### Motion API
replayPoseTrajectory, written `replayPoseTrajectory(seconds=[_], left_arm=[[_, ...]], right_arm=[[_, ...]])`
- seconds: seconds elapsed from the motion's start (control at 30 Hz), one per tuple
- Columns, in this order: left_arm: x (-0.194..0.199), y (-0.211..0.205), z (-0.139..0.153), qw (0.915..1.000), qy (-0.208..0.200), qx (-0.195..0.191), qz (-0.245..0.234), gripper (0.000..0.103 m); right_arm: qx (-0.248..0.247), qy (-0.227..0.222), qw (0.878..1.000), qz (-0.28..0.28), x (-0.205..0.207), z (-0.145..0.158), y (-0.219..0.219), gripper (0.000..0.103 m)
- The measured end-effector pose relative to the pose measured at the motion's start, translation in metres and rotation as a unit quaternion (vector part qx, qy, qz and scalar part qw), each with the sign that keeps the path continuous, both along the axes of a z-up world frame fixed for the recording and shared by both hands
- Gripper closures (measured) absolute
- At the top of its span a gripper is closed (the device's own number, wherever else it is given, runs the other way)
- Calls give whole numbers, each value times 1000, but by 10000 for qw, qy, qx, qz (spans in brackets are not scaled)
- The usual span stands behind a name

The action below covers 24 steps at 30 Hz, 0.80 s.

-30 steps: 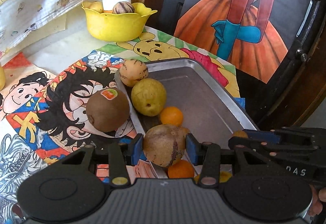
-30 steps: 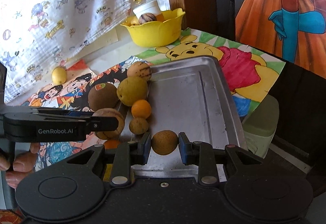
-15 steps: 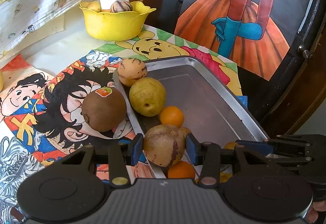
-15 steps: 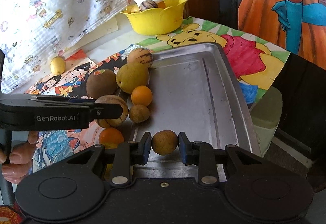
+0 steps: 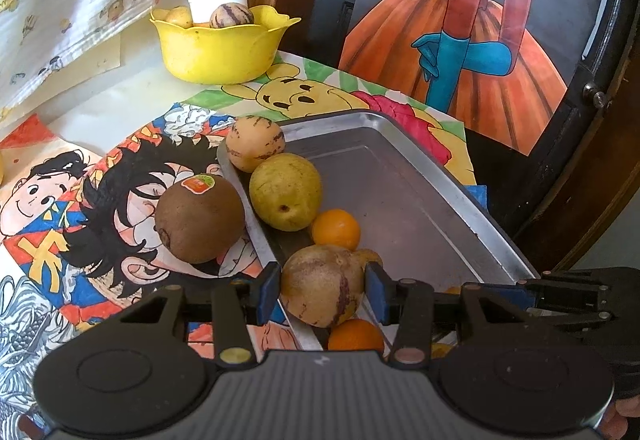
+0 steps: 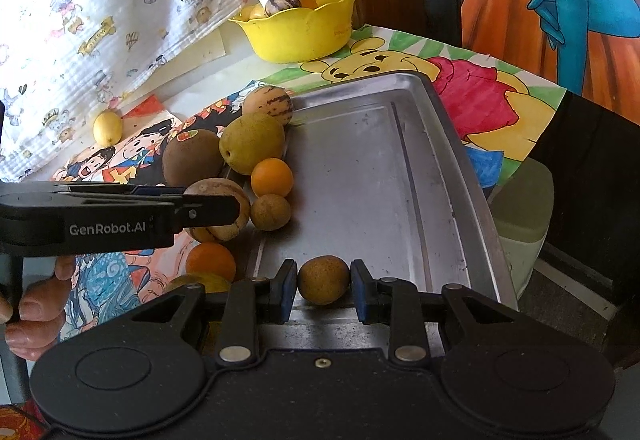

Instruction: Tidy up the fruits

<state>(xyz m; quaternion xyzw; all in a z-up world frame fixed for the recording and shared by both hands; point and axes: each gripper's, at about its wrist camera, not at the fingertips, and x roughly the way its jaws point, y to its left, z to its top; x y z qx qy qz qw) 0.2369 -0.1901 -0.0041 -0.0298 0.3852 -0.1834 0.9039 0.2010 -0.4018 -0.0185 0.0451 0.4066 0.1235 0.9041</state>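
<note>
My left gripper (image 5: pixel 322 290) is shut on a tan, purple-streaked round fruit (image 5: pixel 322 290), held over the left rim of the metal tray (image 5: pixel 400 191). In the right wrist view the same gripper (image 6: pixel 216 205) comes in from the left with that fruit (image 6: pixel 218 215). My right gripper (image 6: pixel 323 286) is shut on a small brown round fruit (image 6: pixel 323 279) above the tray's (image 6: pixel 380 179) near end. Along the tray's left side lie a striped fruit (image 5: pixel 255 143), a yellow-green pear (image 5: pixel 285 191), an orange (image 5: pixel 335 228) and a small brown fruit (image 6: pixel 270 211).
A large brown fruit with a sticker (image 5: pixel 199 217) and an orange (image 6: pixel 211 260) rest on the cartoon mat left of the tray. A yellow bowl (image 5: pixel 220 43) holding fruit and a white jar stands at the back. A lemon (image 6: pixel 107 127) lies far left. A hand (image 6: pixel 32 312) grips the left tool.
Both grippers keep their fruits. The right wrist view has shifted slightly, showing more of the orange left of the tray. The fruits on the table have not moved.
</note>
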Motion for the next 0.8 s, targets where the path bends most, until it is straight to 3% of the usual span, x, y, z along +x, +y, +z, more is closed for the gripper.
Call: replayPoseTrajectory(seconds=[0.43,0.8], left_arm=[[0,3,-2,9998,159,-124,29,50],[-6,9,6,9994,127,-303,81,37]], right_arm=[[42,-9,9999,-103,-4,-1,-2,69],[128,-107,9994,-315,-15,3,-10,52]])
